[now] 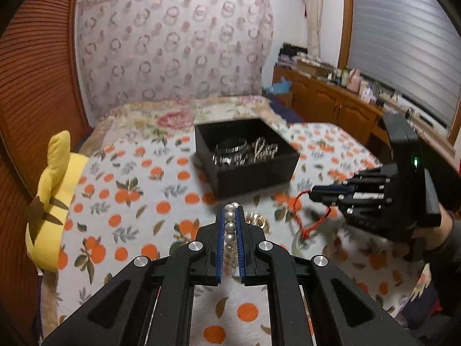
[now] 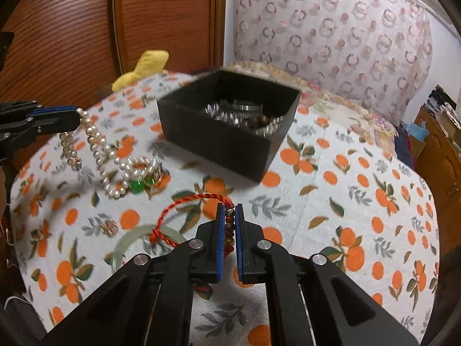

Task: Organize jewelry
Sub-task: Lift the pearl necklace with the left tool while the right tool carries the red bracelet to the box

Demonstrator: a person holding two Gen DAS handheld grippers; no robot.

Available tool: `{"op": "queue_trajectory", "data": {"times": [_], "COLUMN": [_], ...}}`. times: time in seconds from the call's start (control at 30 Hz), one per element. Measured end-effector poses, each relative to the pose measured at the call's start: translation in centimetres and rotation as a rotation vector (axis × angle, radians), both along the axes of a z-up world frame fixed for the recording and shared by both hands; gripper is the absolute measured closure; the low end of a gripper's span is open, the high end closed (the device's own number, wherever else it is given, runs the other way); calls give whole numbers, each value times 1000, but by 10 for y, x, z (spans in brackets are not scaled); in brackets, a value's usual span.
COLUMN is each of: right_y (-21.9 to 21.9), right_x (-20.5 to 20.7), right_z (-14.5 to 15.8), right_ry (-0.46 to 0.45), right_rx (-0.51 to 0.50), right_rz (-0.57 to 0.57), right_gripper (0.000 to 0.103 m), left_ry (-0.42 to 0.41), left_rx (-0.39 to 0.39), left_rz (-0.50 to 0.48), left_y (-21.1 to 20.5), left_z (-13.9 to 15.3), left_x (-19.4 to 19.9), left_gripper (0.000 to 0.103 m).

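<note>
No readable text, label, brand or number shows on anything in either view.

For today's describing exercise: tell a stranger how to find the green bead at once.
Start at the black box on the orange-patterned cloth. Left of it, nearer the camera, lies a tangle of pearl strands. The green bead sits at that tangle's near edge, the only bright green thing among white pearls.

Pearl necklace [image 2: 98,147] dangles; black box [image 2: 227,132] (open) holds bangles.
</note>
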State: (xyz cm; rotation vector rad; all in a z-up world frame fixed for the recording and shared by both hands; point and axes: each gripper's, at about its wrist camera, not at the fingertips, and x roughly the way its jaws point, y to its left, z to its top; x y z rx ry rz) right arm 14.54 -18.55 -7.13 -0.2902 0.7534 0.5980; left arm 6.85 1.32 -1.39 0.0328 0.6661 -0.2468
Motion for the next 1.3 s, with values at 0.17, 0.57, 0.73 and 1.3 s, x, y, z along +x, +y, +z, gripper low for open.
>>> {"op": "queue_trajectory", "data": {"times": [0.17, 0.57, 0.73, 1.3], "right_y": [0, -1, -3, -5], "right_x": [-5, -13, -11, 42], "right_z": [15, 39, 48, 74], "right_ry": [-37, -77, -92, -125], "right_rx": [12, 48, 70, 136], "right_rz": [4, 11, 7, -10], "right_gripper": [95, 95, 95, 95], "left_ry": [-49, -109, -126, -195], "left_rx": [-10, -17, -18, -26], "left_rz": [9, 36, 33, 18], "left_y": [1, 5, 3, -10], "left_z": [21, 51, 62, 107], "left_x": [2, 13, 19, 61], "left_gripper": [97, 97, 97, 97]}}
